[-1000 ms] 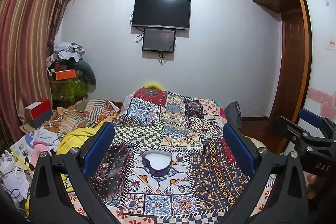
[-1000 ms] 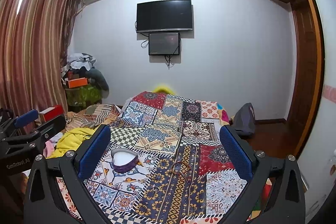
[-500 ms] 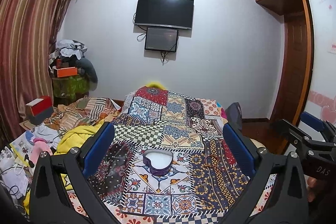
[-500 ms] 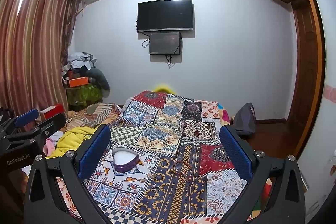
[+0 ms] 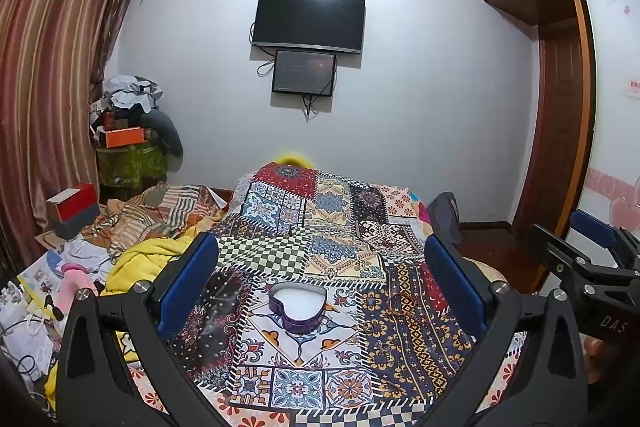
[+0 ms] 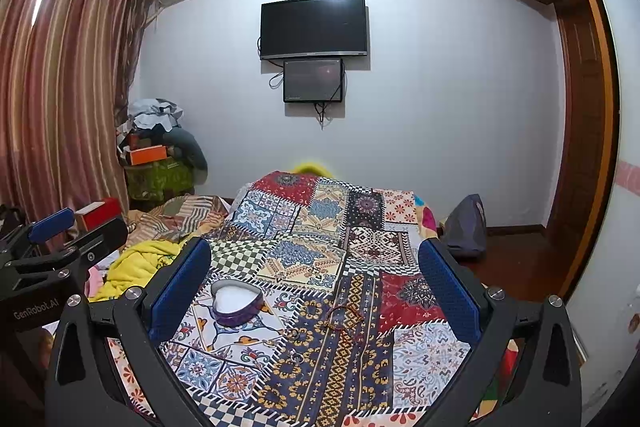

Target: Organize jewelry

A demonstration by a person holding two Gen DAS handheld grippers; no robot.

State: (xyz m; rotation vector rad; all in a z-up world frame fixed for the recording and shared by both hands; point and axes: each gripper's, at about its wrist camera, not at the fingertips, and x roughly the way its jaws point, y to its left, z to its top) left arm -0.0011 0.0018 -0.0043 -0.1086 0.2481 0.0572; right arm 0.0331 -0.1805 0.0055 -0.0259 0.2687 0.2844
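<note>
Left wrist view: framing almost unchanged from a second ago; left gripper spread wide, empty, the purple heart-shaped box at lower centre between its fingers, lidless, white inside, nothing visible in it. Right wrist view: right gripper likewise wide apart; box lower left, bracelet and small rings on the quilt beside it

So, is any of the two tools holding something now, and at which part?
Nothing is held. The left tool and the right tool are both open and empty above the patchwork cloth.
</note>
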